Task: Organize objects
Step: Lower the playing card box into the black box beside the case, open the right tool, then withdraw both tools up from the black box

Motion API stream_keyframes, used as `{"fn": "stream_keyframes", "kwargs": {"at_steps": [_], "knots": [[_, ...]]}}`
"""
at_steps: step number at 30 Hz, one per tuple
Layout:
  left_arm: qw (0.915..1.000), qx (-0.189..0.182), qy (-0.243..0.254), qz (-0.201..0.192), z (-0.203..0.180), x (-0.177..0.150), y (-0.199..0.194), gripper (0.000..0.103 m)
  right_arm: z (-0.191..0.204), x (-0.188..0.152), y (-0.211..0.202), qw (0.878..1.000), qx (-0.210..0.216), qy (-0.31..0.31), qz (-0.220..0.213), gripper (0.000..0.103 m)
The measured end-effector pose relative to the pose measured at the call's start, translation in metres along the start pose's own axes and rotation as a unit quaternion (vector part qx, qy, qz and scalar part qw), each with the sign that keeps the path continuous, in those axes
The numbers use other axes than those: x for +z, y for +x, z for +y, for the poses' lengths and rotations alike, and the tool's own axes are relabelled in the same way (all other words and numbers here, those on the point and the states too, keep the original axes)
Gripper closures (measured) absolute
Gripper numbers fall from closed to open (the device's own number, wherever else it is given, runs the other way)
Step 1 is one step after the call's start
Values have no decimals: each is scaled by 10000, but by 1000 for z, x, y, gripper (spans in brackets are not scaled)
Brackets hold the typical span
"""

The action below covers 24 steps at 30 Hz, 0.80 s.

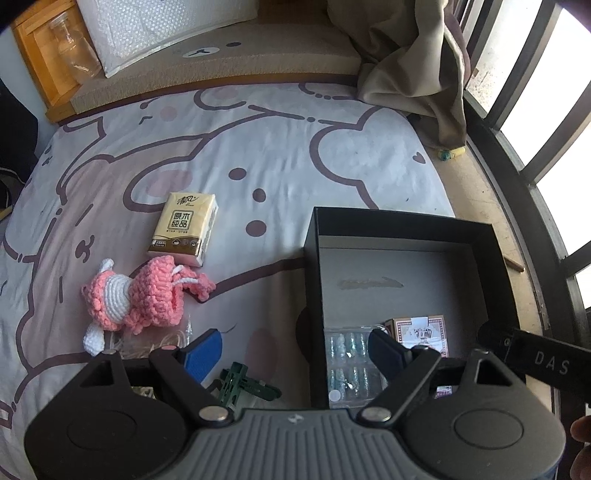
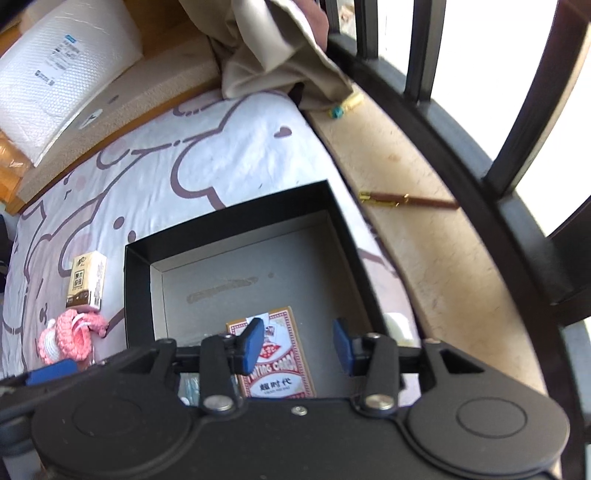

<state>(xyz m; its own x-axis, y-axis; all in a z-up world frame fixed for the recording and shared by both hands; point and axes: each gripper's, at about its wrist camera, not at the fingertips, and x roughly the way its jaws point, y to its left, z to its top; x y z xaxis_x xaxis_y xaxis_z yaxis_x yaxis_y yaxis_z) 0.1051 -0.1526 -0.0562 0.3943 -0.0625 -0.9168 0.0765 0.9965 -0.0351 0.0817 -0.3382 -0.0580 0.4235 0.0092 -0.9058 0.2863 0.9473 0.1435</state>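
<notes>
A black open box [image 1: 402, 230] [image 2: 229, 221] sits on the patterned bedsheet. Inside it lie a red playing-card pack [image 1: 419, 330] [image 2: 280, 354] and a clear plastic case of bluish pieces [image 1: 347, 365]. My right gripper [image 2: 297, 334] hangs open above the card pack, its blue pads clear of it. Open wide, my left gripper [image 1: 295, 343] straddles the box's left wall with nothing between its fingers. A green clip [image 1: 251, 384] lies just below it. Left of the box lie a pink crochet toy [image 1: 140, 295] [image 2: 70, 339] and a tissue pack [image 1: 184, 229] [image 2: 86, 284].
A beige curtain [image 1: 413, 66] hangs at the back right beside dark window bars [image 2: 517, 147]. On the ledge lie a brown pen [image 2: 406, 201] and a small teal-and-yellow item [image 1: 448, 153]. A bubble mailer [image 1: 162, 33] and a glass jar [image 1: 74, 48] stand behind the bed.
</notes>
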Motion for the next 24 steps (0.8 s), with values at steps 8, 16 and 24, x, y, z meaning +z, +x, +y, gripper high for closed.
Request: {"fn": "stream_keyframes", "kwargs": {"at_steps": [8, 16, 24], "knots": [[9997, -54, 91, -219, 3, -7, -25, 16, -4, -12, -31, 9993, -136, -223, -277, 46], [9989, -91, 151, -432, 9, -19, -53, 16, -7, -28, -63, 9982, -165, -273, -513, 41], [9979, -88, 263, -592, 13, -33, -77, 11, -12, -46, -88, 9969, -231, -274, -694, 33]]}}
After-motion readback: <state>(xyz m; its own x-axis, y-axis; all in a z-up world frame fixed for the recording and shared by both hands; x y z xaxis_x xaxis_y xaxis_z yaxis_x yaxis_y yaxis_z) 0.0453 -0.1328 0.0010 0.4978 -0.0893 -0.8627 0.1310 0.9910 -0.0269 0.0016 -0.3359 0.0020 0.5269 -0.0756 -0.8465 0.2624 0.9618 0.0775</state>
